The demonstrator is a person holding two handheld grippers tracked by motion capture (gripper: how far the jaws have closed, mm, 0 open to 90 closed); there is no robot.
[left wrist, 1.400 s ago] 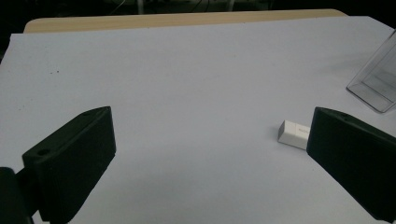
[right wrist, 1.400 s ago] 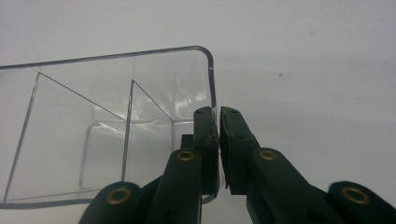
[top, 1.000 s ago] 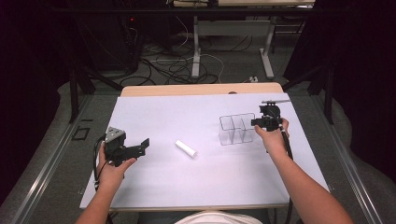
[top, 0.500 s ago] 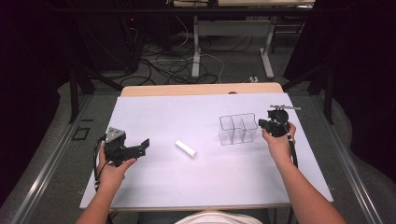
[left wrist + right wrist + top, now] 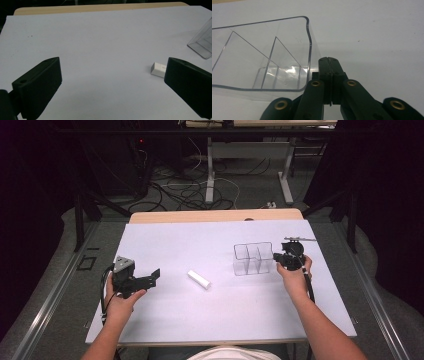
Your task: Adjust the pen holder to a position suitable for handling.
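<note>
Looking from the high view, the table (image 5: 165,320) carries a white sheet, a small white block (image 5: 199,279) near its middle and a clear plastic divided box (image 5: 254,259) to the right of it. The left claw (image 5: 153,276) is low at the left side, well apart from the block, and the right claw (image 5: 276,256) is just beside the right wall of the box. From there the jaws are too small to judge.

The left gripper view shows its two black jaws standing wide apart with nothing between them. The white block (image 5: 158,69) lies farther on the sheet, and the right jaw covers one end of it. A corner of the clear box (image 5: 202,42) is cut off at the right edge.

The right gripper view shows the right claw (image 5: 330,65) with its jaws pressed together and holding nothing. The clear box (image 5: 262,57) with its thin inner dividers is at the left of the jaws, very near; whether they touch its wall I cannot tell. The left part of the box is cut off.

Behind the table, cables (image 5: 200,185) lie on the dark floor between metal legs.
</note>
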